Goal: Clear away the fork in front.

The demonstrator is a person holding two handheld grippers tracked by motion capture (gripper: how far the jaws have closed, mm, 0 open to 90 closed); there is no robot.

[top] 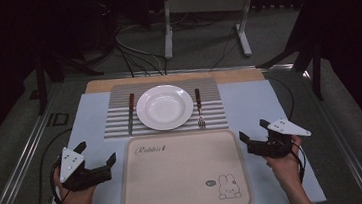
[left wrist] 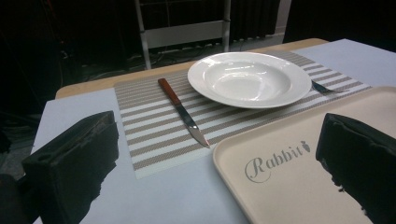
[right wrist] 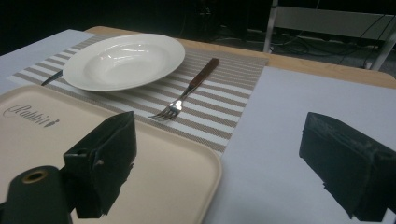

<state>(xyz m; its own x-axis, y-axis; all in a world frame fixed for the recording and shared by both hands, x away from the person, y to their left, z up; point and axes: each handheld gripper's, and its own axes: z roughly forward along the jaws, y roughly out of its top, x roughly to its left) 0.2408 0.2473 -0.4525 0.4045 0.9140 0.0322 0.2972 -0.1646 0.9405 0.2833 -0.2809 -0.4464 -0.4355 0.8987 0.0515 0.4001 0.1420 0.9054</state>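
A white deep plate (top: 164, 106) (left wrist: 249, 78) (right wrist: 123, 60) sits in the middle of a striped placemat (top: 115, 119) (left wrist: 154, 126) (right wrist: 219, 100). A wooden-handled knife (top: 130, 113) (left wrist: 183, 111) lies left of the plate, and a matching fork (top: 199, 108) (right wrist: 187, 91) lies right of it. In front lies an empty beige tray (top: 183, 174) (left wrist: 289, 182) (right wrist: 56, 140) printed "Rabbit". My left gripper (top: 96, 154) (left wrist: 219, 158) hovers open just left of the tray. On the tray's right side my right gripper (top: 252, 130) (right wrist: 219, 154) is open too. Neither holds anything.
A pale blue sheet (top: 88, 121) covers the wooden table (top: 102, 84). Behind the far edge stand a white metal frame (top: 205, 9) and cables (top: 134, 51) on the floor. A metal rail (top: 19, 163) runs along the table's left side.
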